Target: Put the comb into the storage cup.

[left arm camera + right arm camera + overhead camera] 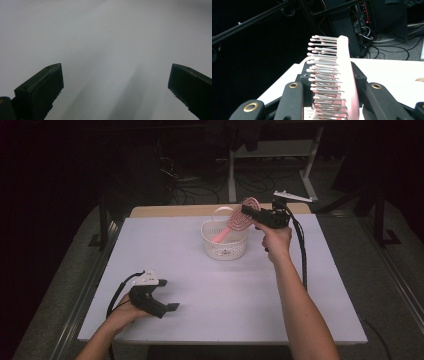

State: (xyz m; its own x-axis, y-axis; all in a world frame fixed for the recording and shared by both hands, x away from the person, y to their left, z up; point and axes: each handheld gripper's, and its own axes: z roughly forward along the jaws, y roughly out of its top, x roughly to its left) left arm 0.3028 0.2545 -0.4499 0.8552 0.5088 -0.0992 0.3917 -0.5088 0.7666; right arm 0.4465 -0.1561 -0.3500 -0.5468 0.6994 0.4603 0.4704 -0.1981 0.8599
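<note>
The right claw (248,212) was clamped on the head of a pink hairbrush (239,221), held above the far rim of a white perforated basket (225,247). In the right gripper view the brush head (342,82) stood edge-on between the two jaws, its metal bristles pointing to the left of that view and its back turned to the right-hand jaw. In the high view the pink handle slanted down and away from the claw into the mouth of the basket; whether its tip touched the basket floor could not be told, as the basket wall obscured it. The basket stood on the white tabletop (225,295), directly below and slightly nearer the person than the right claw.

The left claw (167,310) rested low over the near-left part of the tabletop, well apart from the basket. Its jaws stood wide apart with nothing between them, and the left gripper view showed bare tabletop (105,37) ahead of them.

Judged from this arrangement, the work in hand was the transfer of the hairbrush at the basket. The grasp was secure and the brush was partly inside the rim. The brush was neither fully lowered and released nor fully clear of the basket. The left claw appeared to have no part in this step.
</note>
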